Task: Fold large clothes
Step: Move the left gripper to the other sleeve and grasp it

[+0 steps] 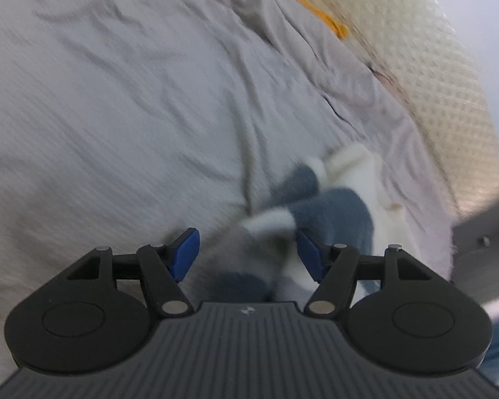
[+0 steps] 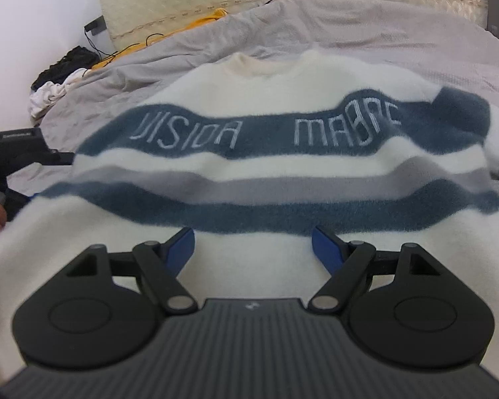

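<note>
My right gripper (image 2: 252,249) hung spread and empty over the near white hem of the striped sweater (image 2: 266,166), which lay face up on the grey bedcover (image 2: 349,26), collar at the far end. My left gripper (image 1: 248,259) was spread too, a blurred sleeve (image 1: 329,206) beneath it, unpinched. I judged the folding barely started: body still flat, nothing folded yet.

Fuzzy knit sweater (image 2: 249,179), wrinkled cloth bedsheet (image 1: 116,99)

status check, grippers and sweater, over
Left gripper open over a sweater sleeve. Right gripper open, nothing held. Striped sweater spread on the grey bedcover. Nothing in the way.
</note>
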{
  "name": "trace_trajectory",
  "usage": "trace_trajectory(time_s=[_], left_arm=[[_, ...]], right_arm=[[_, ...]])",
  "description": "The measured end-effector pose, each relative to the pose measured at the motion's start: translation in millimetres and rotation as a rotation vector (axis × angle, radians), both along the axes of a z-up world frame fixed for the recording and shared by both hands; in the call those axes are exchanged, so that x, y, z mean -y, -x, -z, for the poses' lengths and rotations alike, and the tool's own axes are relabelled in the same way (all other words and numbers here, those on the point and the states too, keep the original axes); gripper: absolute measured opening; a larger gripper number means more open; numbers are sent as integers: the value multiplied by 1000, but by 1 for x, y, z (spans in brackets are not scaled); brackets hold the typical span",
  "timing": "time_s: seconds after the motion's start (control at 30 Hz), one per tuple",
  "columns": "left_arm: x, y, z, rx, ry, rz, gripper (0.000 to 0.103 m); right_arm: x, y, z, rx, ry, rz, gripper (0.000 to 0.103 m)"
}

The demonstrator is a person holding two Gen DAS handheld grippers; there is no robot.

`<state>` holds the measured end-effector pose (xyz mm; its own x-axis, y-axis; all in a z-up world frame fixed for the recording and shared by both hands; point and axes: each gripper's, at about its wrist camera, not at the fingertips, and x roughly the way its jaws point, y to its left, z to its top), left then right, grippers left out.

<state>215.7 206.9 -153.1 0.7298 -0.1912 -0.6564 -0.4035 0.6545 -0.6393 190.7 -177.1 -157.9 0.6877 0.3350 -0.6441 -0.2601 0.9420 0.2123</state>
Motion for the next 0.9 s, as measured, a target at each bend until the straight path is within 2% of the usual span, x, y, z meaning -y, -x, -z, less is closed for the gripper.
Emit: trace_trajectory(time_s=[0.07,0.13,0.27,0.43,0.5,0.57,0.63,0.7,0.8,0.9], left_arm=[[3,-2,5,15,49,11,69],[12,-4,4,27,15,23,66],[34,-7,-17,58,-149,60,18],[81,1,-54,177,-329,120,12],[108,5,-72,258,-389,207,11],[139,10,-86,348,-416,308,11],[173,10,-91,381,-428,425,10],[201,8,-83,381,-399,532,10],[232,2,-59,317,-398,641,10],[241,-6,-35,234,-407,675,10]], right_arm=[[2,-2,-1,-2,-11,5,79],[5,-3,-1,-8,-26,14,79],[11,-4,-5,-13,-57,38,79],[30,-6,-13,-6,-106,89,79],[41,-8,-16,-5,-125,114,79],[51,-9,-19,7,-135,141,79],[57,-10,-25,36,-126,162,79],[64,-13,-30,57,-129,180,79],[78,-20,-32,69,-159,210,80],[90,-29,-26,37,-192,245,80]])
